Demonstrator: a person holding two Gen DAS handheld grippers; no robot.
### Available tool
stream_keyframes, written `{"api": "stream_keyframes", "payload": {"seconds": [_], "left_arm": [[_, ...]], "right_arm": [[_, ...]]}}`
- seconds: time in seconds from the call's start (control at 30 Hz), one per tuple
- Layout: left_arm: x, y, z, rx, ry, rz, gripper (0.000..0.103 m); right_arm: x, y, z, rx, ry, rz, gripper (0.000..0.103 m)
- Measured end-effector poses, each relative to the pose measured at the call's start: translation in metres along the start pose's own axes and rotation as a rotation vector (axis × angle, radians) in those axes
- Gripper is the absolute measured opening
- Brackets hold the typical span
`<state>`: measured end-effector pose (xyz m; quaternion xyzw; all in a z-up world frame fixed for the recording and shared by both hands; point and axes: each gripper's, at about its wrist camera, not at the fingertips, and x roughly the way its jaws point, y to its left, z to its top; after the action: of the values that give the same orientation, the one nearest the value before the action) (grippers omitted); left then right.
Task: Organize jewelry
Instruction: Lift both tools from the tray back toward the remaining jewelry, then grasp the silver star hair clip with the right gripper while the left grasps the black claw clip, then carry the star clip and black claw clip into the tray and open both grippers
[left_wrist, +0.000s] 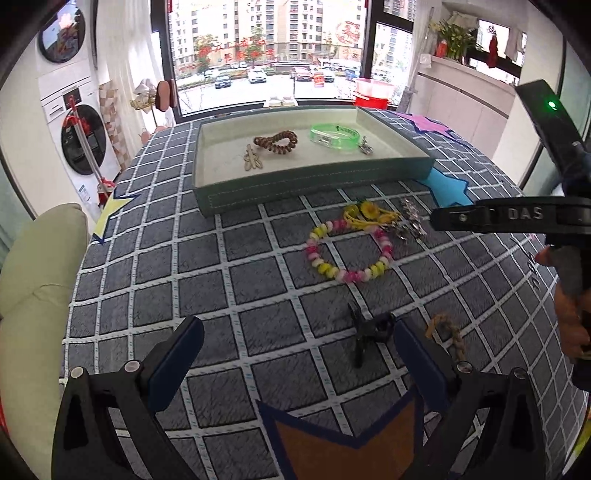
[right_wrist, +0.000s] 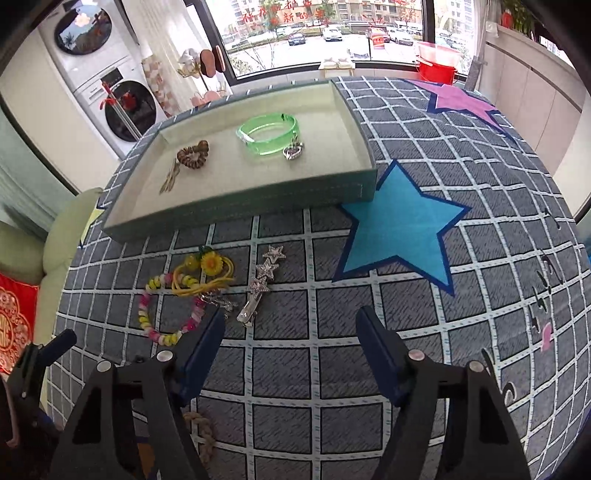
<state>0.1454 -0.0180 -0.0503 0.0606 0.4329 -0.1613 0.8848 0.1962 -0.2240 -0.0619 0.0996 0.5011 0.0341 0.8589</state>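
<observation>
Both grippers spread wide, empty. Left gripper (left_wrist: 295, 354): black clip (left_wrist: 369, 330) just ahead. Right gripper (right_wrist: 291, 343): star hairpin (right_wrist: 260, 284) just ahead-left, beaded bracelet (right_wrist: 166, 310) left. Tray (right_wrist: 236, 206) beyond.

Our left gripper (left_wrist: 295, 354) has black angular plastic arms, round silver screw heads near the finger bases, and flat dark blue pads (left_wrist: 177, 365). Our right gripper (right_wrist: 291, 350) is built alike: black frame, silver screws, blue pads (right_wrist: 201, 354). In the left view its black body bears raised letters "DAS" and a green light, with bare skin of our right hand (left_wrist: 570, 314) showing.
</observation>
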Motion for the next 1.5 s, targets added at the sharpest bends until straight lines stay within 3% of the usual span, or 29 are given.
{"api": "stream_keyframes", "payload": {"seconds": [0.17,0.43,0.53,0.6,0.67,0.8,0.9,0.93,1.07,1.5], "left_arm": [[0.005,-0.005,-0.002,0.005,0.011,-0.001,0.103],[0.015,-0.013,-0.004,0.020,0.040,0.015,0.101],[0.018,-0.016,-0.004,0.027,0.049,0.021,0.089],[0.018,-0.017,-0.003,0.028,0.048,0.023,0.089],[0.017,-0.017,-0.003,0.029,0.047,0.013,0.082],[0.015,-0.021,-0.003,0.038,0.045,-0.006,0.072],[0.013,-0.024,-0.003,0.051,0.039,-0.020,0.047],[0.013,-0.025,-0.003,0.053,0.039,-0.025,0.041],[0.012,-0.023,-0.003,0.039,0.037,-0.047,0.038],[0.001,-0.005,0.000,-0.055,0.023,-0.107,0.038]], "right_arm": [[0.008,0.005,0.001,-0.016,0.004,-0.016,0.071],[0.019,0.020,0.004,-0.073,-0.005,-0.070,0.056],[0.023,0.028,0.005,-0.106,-0.010,-0.097,0.055],[0.025,0.032,0.006,-0.127,-0.012,-0.121,0.054],[0.025,0.037,0.005,-0.149,-0.015,-0.142,0.051],[0.025,0.043,0.004,-0.170,-0.013,-0.135,0.036],[0.025,0.045,0.004,-0.170,-0.018,-0.132,0.019],[0.025,0.043,0.004,-0.162,-0.020,-0.125,0.019],[0.019,0.031,0.001,-0.110,-0.028,-0.069,0.019],[-0.015,0.001,-0.008,0.000,-0.067,0.049,0.019]]}}
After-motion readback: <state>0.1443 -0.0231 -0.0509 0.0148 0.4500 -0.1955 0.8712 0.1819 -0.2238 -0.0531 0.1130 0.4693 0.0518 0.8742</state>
